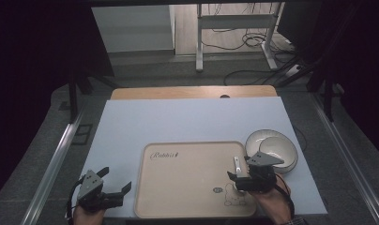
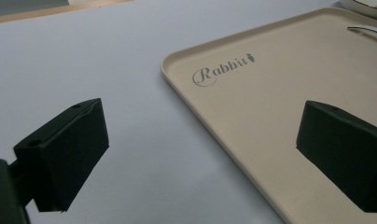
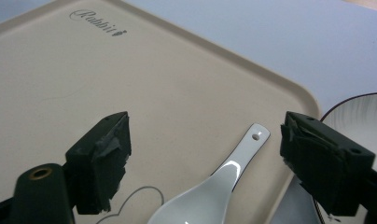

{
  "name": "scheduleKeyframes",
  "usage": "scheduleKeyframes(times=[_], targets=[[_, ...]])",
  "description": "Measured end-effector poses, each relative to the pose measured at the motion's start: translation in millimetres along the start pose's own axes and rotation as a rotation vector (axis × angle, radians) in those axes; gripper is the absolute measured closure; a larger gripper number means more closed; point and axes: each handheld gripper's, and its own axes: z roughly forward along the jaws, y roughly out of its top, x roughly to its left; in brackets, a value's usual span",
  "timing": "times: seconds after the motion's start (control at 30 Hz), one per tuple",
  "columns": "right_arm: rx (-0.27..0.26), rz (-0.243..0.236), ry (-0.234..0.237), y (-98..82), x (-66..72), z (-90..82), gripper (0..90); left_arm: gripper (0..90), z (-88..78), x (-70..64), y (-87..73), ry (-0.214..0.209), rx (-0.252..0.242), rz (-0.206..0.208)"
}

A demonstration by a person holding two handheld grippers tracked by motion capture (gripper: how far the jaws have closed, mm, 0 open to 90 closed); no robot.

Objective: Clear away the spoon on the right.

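The spoon [image 3: 210,196] is lying on the tray [image 3: 60,84] between the right tool's [image 3: 205,154] wide-open jaws, untouched. Lifting straight up is looking safest, avoiding the bowl [image 3: 359,116] just beside it. The left tool [image 2: 200,154] is idling open, gripping nothing.

Our left gripper [image 1: 113,182] sits at seven o'clock in the high view, jaws spread wide and pointing toward three o'clock, the hand [image 1: 87,214] beneath it. Our right gripper [image 1: 236,172] sits at five o'clock, jaws apart and aimed toward twelve, its hand [image 1: 272,199] and forearm entering from six.
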Motion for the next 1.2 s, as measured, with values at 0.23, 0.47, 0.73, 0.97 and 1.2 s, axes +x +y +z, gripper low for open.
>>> scheduleKeyframes(times=[0.23,0.47,0.73,0.97,1.2], targets=[[-0.017,0.013,-0.001,-1.6,-0.4,-3.8,10.2,2.2,0.1,-0.1,0.0,0.0,0.0,0.0],[-0.013,0.017,0.005,-4.2,-0.8,-5.9,6.6,2.2,0.2,-0.3,0.0,-0.002,0.0,0.0],[-0.017,0.027,0.015,-6.4,-1.3,-11.5,3.4,2.2,-0.6,-0.7,-0.1,-0.002,0.001,-0.001],[-0.03,0.045,0.015,-10.1,-2.5,-19.7,2.0,2.2,-1.0,-2.5,0.2,-0.002,0.002,0.004],[-0.044,0.041,-0.003,-13.4,-2.4,-28.1,1.9,2.2,-3.4,-2.6,-1.8,-0.002,0.001,0.0]])
